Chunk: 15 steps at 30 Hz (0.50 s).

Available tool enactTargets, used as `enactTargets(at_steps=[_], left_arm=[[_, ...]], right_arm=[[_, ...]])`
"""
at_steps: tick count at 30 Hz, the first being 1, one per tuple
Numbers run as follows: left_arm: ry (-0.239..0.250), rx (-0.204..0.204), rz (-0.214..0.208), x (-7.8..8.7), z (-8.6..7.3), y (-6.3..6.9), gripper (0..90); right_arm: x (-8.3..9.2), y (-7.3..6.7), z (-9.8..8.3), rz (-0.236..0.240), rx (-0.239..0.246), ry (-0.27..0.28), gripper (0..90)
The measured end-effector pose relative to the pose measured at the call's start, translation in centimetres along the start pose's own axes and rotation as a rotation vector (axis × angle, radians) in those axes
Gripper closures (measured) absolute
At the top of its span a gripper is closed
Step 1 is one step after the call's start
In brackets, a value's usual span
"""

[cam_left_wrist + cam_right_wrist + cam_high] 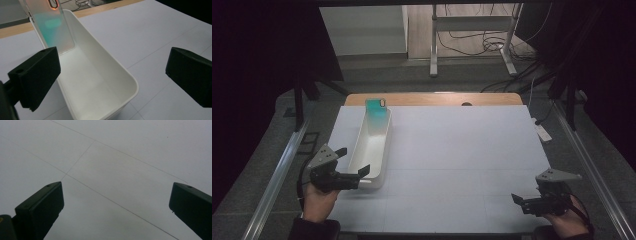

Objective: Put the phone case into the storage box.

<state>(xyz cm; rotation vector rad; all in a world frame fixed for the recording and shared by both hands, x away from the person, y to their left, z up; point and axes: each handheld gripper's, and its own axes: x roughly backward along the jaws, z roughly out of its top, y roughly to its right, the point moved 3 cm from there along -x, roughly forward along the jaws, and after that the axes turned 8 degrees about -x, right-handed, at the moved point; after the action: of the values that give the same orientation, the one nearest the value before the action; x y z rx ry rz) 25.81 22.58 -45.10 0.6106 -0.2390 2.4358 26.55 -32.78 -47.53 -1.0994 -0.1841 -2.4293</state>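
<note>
My left gripper (352,161) has its black blocky jaws wide apart around the near end of the long, smooth white tub (373,145), holding nothing. A shiny teal phone case (376,111) leans inside its far end. My right gripper (517,201) is wide apart too, over the flat table (462,150).

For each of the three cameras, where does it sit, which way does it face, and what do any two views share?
High view: above the person's side, looking forward and down on the white table; both hands, left gripper and right gripper show.
Left gripper view: rides the left gripper, open jaws facing the long white plastic tray and the translucent teal phone case leaning in it.
Right gripper view: rides the right gripper, open jaws over bare table.
Shared: high and left gripper views both show tray and case.
</note>
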Motion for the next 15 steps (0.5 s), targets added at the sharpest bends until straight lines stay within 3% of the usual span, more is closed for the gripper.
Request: enactTargets(at_steps=[15], left_arm=[[-0.001,0.015,0.016,1.8,-1.4,0.4,0.1]], right_arm=[[0.0,0.0,0.0,-0.006,0.0,0.002,0.0]])
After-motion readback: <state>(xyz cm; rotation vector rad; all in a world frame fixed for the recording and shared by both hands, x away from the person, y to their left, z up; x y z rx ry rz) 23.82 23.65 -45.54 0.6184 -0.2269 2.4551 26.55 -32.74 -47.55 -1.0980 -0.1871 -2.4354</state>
